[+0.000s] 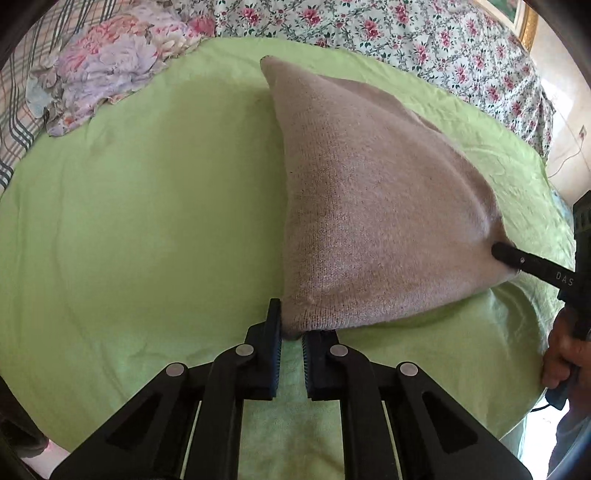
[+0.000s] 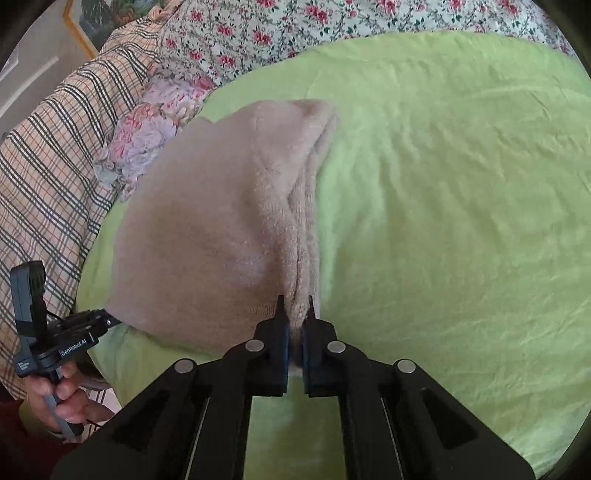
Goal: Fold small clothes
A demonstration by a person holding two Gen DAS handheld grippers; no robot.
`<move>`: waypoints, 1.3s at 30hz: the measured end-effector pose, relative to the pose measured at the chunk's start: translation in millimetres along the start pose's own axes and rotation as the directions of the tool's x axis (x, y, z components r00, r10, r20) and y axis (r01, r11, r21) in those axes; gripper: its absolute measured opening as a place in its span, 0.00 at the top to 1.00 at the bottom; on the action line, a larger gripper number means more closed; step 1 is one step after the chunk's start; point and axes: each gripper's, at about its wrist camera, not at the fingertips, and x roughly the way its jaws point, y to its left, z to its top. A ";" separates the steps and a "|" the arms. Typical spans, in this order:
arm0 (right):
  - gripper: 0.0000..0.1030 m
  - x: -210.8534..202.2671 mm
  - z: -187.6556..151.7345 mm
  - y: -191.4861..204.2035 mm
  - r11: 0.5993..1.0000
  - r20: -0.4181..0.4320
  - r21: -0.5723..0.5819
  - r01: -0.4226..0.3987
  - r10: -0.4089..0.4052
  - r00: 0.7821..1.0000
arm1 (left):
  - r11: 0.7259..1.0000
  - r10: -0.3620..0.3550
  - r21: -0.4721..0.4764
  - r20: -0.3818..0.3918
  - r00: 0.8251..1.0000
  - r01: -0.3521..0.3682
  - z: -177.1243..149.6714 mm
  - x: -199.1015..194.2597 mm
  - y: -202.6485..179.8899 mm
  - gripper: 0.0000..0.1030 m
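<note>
A beige knitted garment (image 1: 369, 206) lies on a light green sheet (image 1: 147, 229), its near edge lifted off the sheet. My left gripper (image 1: 291, 330) is shut on the garment's near left corner. At the right of this view, the right gripper's black fingers (image 1: 509, 254) pinch the other near corner. In the right wrist view the same garment (image 2: 207, 236) stretches away to the left, and my right gripper (image 2: 295, 314) is shut on its folded fleecy edge. The left gripper (image 2: 105, 319) shows at the far left, held by a hand (image 2: 59, 402), clamped on the opposite corner.
A floral patterned cloth (image 1: 110, 70) lies crumpled at the sheet's far left. A flowered bedspread (image 1: 406, 33) runs along the back and a plaid fabric (image 2: 48, 177) lies to the left. A hand (image 1: 561, 350) holds the right gripper's handle at the right edge.
</note>
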 end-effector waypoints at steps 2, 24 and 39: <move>0.95 9.5 -2.4 -0.8 1.000 -0.032 -0.010 0.027 -0.028 0.999 | 1.000 -0.006 -0.006 -0.011 1.000 0.006 -0.5 4.3 0.7 0.92; 0.67 2.1 69.6 50.8 0.995 0.058 -0.027 -0.091 0.092 0.994 | 0.925 -0.365 0.139 0.080 0.927 0.353 53.4 -38.9 -5.3 0.82; 0.97 20.6 55.4 36.2 1.000 0.018 0.006 -0.005 0.004 1.000 | 0.940 -0.334 0.059 -0.044 0.941 0.337 31.1 13.3 -11.4 0.87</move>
